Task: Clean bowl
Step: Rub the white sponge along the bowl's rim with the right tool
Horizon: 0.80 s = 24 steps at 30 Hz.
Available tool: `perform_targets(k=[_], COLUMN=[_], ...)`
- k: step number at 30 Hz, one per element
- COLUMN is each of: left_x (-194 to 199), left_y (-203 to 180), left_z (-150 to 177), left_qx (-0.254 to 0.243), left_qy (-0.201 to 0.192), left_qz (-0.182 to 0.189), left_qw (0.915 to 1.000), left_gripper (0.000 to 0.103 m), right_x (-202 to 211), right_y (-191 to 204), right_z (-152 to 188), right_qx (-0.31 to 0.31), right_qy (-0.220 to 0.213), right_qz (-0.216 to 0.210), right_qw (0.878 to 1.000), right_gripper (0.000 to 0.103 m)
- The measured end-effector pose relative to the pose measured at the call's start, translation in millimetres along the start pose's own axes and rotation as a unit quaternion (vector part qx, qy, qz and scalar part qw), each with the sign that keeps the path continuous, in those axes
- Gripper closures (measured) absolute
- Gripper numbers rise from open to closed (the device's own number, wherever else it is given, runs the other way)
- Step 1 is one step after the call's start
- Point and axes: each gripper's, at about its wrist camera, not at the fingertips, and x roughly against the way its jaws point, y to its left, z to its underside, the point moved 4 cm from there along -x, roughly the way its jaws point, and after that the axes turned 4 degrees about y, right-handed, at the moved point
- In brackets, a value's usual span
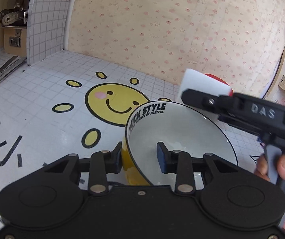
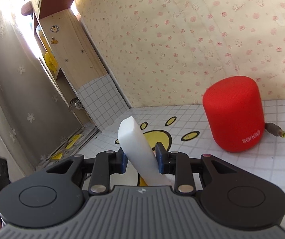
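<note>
From the left wrist camera, the left gripper (image 1: 139, 156) straddles the near wall of the bowl (image 1: 182, 139), one pad outside against the yellow side and the other inside over the white interior; that inner pad stands apart from the wall, so the jaws look unclosed on it, though the bowl sits tilted with its mouth turned toward the right. Beyond the bowl's far rim and to the right of these fingers, the right gripper (image 1: 190, 97) comes in from the side, worked by a person's hand (image 1: 277, 171), with a white sponge block (image 1: 204, 83) clamped at its tip just above the rim. The red speaker shows only as a sliver behind the block. From the right wrist camera, the right gripper (image 2: 140, 160) is clenched on the white sponge block (image 2: 136, 149), which juts up and forward to the left between the pads. The red speaker (image 2: 234, 113) stands well off to the right ahead of the fingers, a cable plug (image 2: 275, 132) lying beside it. I judge the wiping not yet begun: the next move calls for lowering the block into the bowl's interior while the left side steadies it. The tabletop (image 1: 42, 91) is white grid-tiled with a yellow smiling sun sticker (image 1: 112, 103), backed by floral wallpaper (image 2: 182, 39), with a wooden shelf (image 2: 66, 45) and curtain to the left.
</note>
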Motion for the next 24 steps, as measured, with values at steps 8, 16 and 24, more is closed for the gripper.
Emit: perform_targets(k=[8,16,24], left_x=[-2.2,-3.7,-5.0], left_y=[-2.1,-6.9,-7.7], left_z=[1.7,3.6,4.0], left_qx=[0.011,0.011,0.005], left_qy=[-0.002,-0.008,-0.011], left_qz=[-0.010,-0.017,-0.015], left_qw=[0.9999,0.9998,0.9998], left_gripper=[0.068,0.067,0.064], right_x=[43.2,27.0,46.9], right_y=[3.5,0.1,7.6], right_z=[20.1,12.4,28.9], right_qx=[-0.004,-0.016,0.004], right_qy=[-0.023,-0.015,-0.019], right_qz=[0.014,0.018,0.041], right_qw=[1.000,1.000,0.999], right_gripper=[0.071,0.071,0.071])
